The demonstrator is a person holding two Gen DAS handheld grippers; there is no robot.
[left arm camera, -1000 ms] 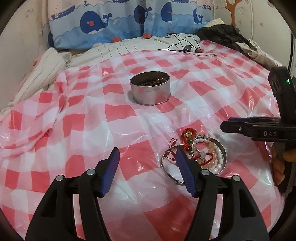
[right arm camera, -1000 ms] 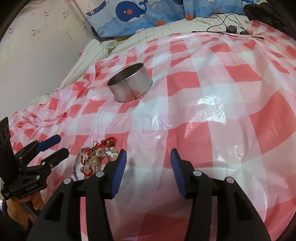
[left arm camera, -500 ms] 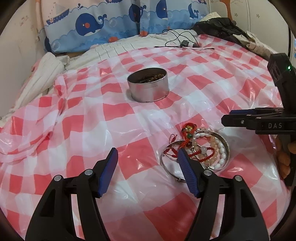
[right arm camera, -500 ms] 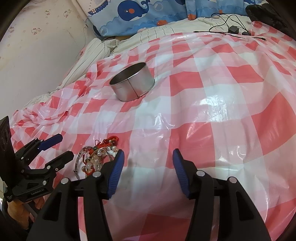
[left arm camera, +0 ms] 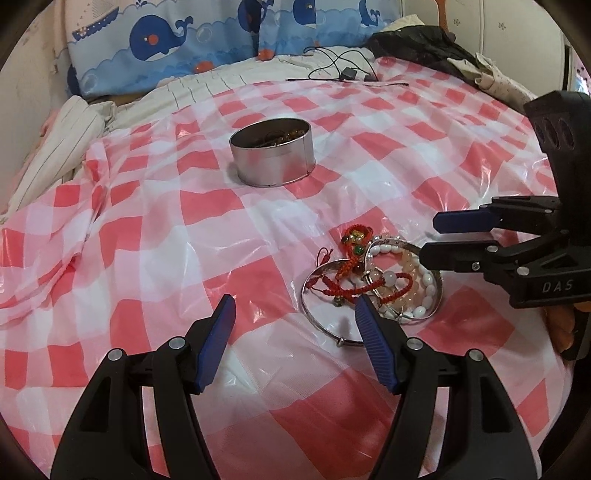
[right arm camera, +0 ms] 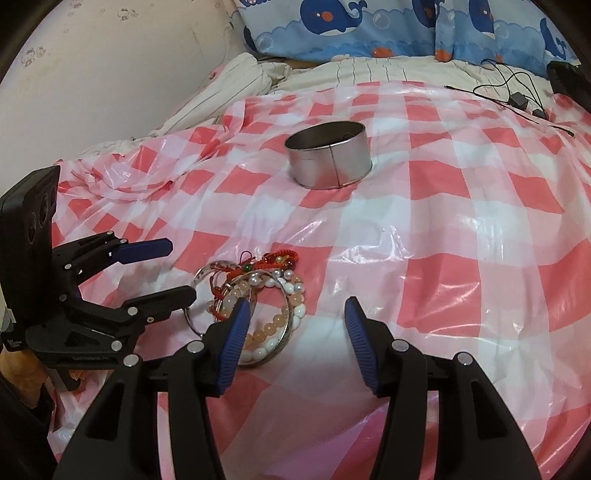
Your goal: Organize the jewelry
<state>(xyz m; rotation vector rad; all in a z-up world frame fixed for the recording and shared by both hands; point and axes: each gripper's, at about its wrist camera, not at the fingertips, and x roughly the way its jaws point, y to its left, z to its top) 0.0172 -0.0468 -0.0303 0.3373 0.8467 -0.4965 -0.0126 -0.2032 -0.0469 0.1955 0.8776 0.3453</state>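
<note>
A tangle of jewelry (left arm camera: 373, 280) lies on the red-and-white checked plastic sheet (left arm camera: 155, 229): silver bangles, white and peach bead bracelets, red cords. It also shows in the right wrist view (right arm camera: 255, 299). A round metal tin (left arm camera: 272, 152) with some jewelry inside stands farther back, also in the right wrist view (right arm camera: 328, 155). My left gripper (left arm camera: 295, 325) is open and empty, its right finger by the pile's near edge. My right gripper (right arm camera: 293, 321) is open and empty, its left finger over the pile's right side; it shows in the left wrist view (left arm camera: 430, 238).
Blue whale-print pillows (left arm camera: 229, 29) line the back. Black cables with an adapter (left arm camera: 347, 70) lie at the far edge of the sheet, dark clothes (left arm camera: 417, 40) at the far right. Striped bedding (right arm camera: 236, 85) bunches at the left by the wall.
Both grippers have moved in toward the jewelry pile. The right gripper has swung left over the pile's right side. Both stay open; nothing is held.
</note>
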